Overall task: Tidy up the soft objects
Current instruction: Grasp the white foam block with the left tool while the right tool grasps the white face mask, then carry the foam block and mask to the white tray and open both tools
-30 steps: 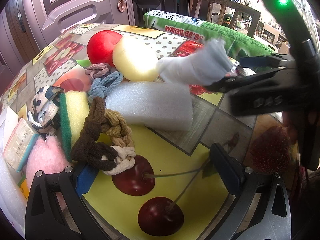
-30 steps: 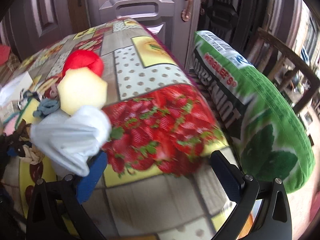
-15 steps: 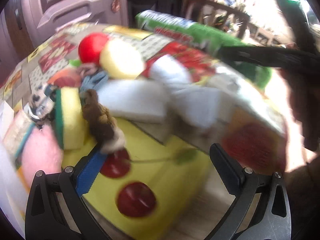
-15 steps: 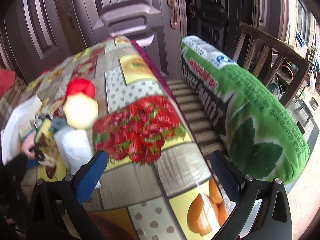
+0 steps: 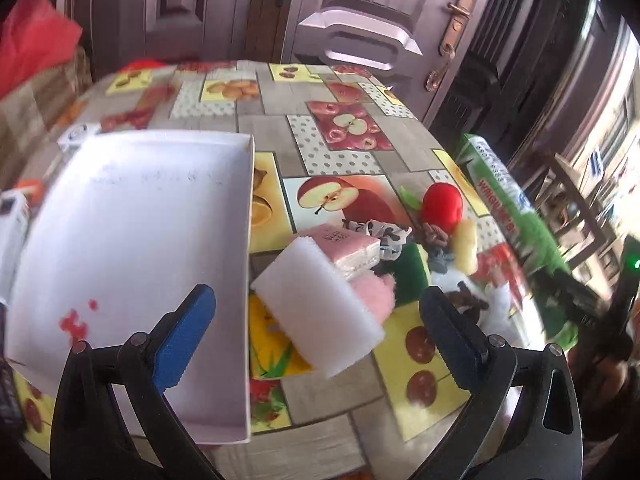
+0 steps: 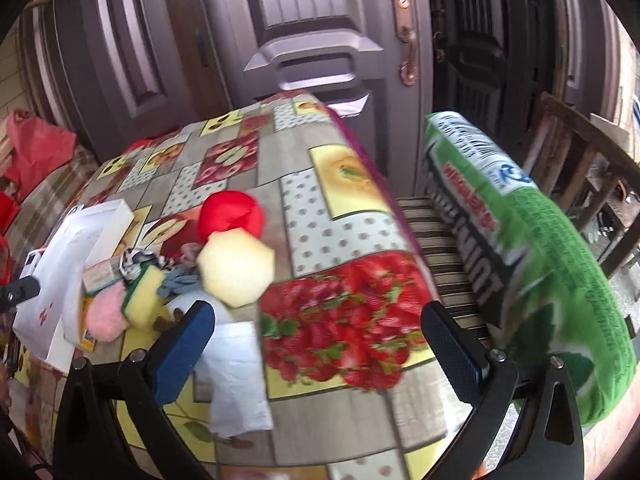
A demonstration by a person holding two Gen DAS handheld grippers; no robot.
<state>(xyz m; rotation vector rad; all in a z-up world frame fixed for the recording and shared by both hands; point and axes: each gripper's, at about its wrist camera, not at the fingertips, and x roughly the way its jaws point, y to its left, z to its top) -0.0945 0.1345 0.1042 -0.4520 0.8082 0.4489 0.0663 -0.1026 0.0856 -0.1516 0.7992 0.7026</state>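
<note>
My left gripper [image 5: 318, 332] is open above the table, with a white foam block [image 5: 320, 312] lying between its spread fingers and touching neither. Left of it stands an open white box [image 5: 120, 240]. Behind the block sit a pink tissue pack [image 5: 348, 244], a pink fluffy puff [image 5: 376, 292], a red ball [image 5: 442, 200] and a yellow foam piece [image 5: 466, 246]. My right gripper [image 6: 318, 344] is open and holds nothing. A white cloth [image 6: 236, 380] lies flat on the table by its left finger. The yellow foam piece [image 6: 236, 272] and red ball [image 6: 232, 216] lie beyond.
A yellow-green sponge [image 6: 146, 296], a blue scrunchie [image 6: 180, 282] and a patterned scrunchie [image 5: 384, 232] crowd the pile. A big green pillow [image 6: 520, 260] leans on a wooden chair to the table's right. Closed doors stand behind the table. The white box [image 6: 76, 264] is at the left edge.
The left gripper has swung left and back from the pile, bringing the white box and foam block into view. The white cloth dropped from beside the right gripper onto the table; the right gripper drew back.
</note>
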